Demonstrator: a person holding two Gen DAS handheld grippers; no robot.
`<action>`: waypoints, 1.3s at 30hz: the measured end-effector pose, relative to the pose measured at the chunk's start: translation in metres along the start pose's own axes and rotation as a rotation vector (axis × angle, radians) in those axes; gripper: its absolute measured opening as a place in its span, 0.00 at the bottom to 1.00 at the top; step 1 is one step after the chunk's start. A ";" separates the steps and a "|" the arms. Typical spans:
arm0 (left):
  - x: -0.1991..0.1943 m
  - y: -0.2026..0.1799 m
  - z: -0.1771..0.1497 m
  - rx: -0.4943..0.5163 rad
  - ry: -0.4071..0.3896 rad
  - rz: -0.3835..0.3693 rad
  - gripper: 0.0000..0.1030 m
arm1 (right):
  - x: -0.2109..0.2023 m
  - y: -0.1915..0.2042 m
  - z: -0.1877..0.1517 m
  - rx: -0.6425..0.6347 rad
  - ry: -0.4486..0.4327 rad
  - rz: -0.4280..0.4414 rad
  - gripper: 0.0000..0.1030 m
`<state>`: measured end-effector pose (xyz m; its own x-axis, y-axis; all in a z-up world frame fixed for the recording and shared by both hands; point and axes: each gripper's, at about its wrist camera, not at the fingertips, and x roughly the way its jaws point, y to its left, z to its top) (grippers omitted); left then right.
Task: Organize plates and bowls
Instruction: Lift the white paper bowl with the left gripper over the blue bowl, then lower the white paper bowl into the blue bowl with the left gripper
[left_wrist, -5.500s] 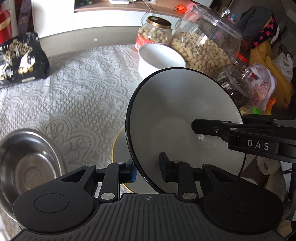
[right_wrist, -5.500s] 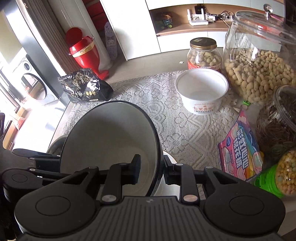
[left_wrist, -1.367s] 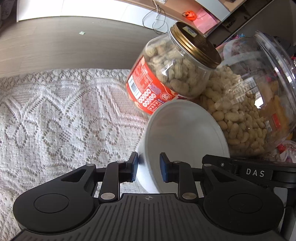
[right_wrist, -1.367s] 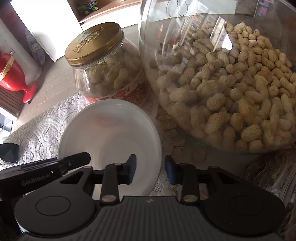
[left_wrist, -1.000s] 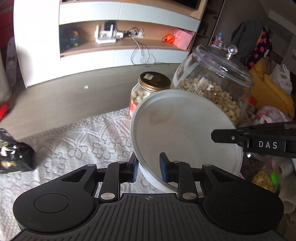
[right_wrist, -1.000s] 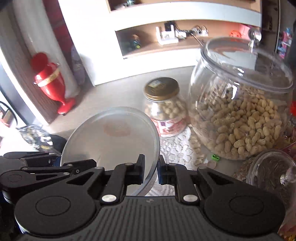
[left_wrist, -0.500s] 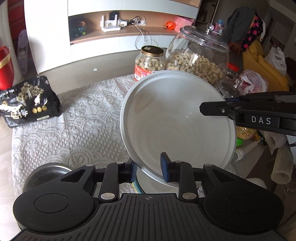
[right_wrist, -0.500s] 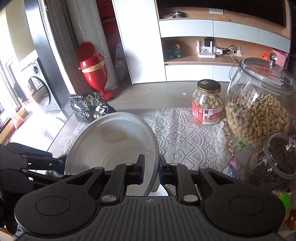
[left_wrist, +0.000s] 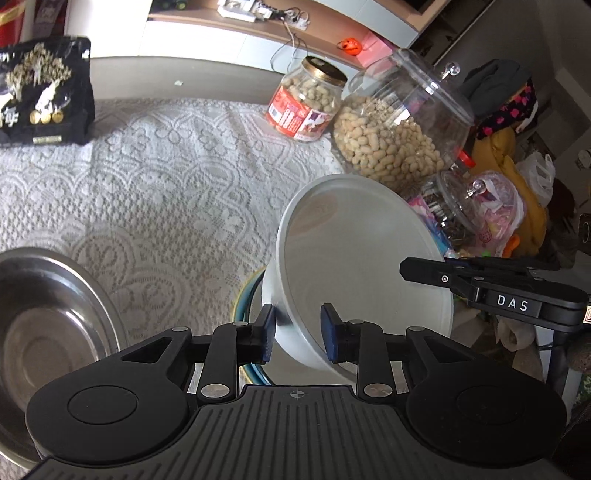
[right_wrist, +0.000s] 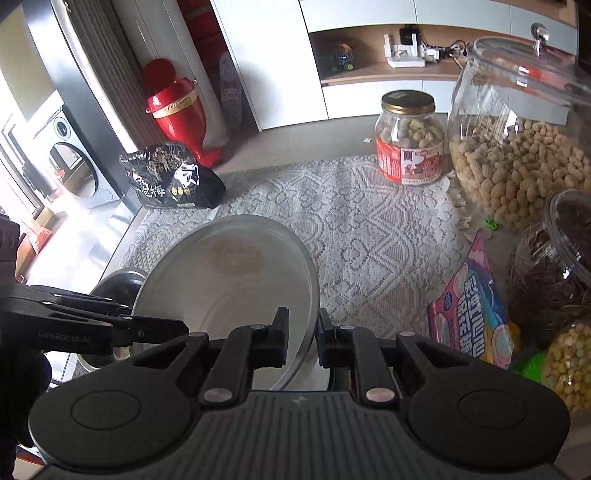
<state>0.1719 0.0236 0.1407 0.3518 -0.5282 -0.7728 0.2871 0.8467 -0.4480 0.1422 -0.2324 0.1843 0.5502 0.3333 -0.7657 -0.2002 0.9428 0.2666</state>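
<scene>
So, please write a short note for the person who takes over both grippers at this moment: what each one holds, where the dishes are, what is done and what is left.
Left gripper: jaws astride the near rim of the white bowl, gap visible, so probably loosening.
Right gripper: shut on the opposite rim.
The bowl hangs tilted over the gold-rimmed plate stack on the lace cloth.
Steel bowl sits apart, to the left.
Left: set the white bowl down level, release, then deal with the steel bowl.
</scene>
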 end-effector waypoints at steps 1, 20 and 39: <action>0.006 0.001 -0.004 -0.003 0.014 0.007 0.25 | 0.006 -0.003 -0.005 0.002 0.020 0.005 0.15; 0.010 -0.024 -0.020 0.101 -0.046 0.133 0.27 | 0.010 0.007 -0.016 -0.160 -0.081 -0.080 0.27; 0.028 -0.001 -0.015 0.021 -0.047 0.150 0.30 | 0.035 -0.011 -0.018 -0.072 -0.003 -0.091 0.31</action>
<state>0.1684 0.0085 0.1130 0.4332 -0.3988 -0.8083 0.2470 0.9150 -0.3191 0.1489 -0.2309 0.1437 0.5714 0.2460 -0.7830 -0.2065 0.9664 0.1529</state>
